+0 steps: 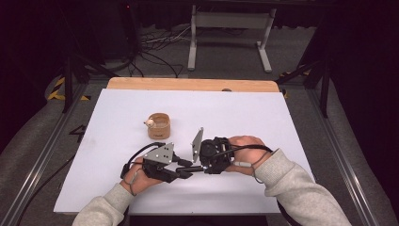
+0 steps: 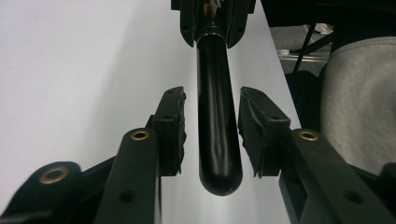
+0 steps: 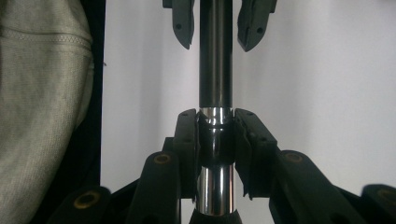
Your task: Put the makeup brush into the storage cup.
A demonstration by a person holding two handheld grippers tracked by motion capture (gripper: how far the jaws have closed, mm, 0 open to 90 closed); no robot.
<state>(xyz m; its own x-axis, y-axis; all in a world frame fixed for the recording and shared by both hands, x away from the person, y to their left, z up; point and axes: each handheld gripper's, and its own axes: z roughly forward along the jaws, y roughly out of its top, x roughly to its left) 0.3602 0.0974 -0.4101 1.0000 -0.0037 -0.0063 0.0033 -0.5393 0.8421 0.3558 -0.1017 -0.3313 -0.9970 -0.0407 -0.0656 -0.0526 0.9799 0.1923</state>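
Black pen held between two grippers above the table

The right gripper [image 3: 215, 140] clamps the pen [image 2: 217, 121] at its chrome band; the left gripper [image 2: 211, 133] stands released (jaws flanking the barrel, not touching).

Both forearms in from bottom, tools tip to tip near front edge. Left tool [image 1: 184, 172] jaws spread apart. Right tool [image 1: 197, 168] jaws clamped tight, hand [image 1: 244, 146] gripping from right.
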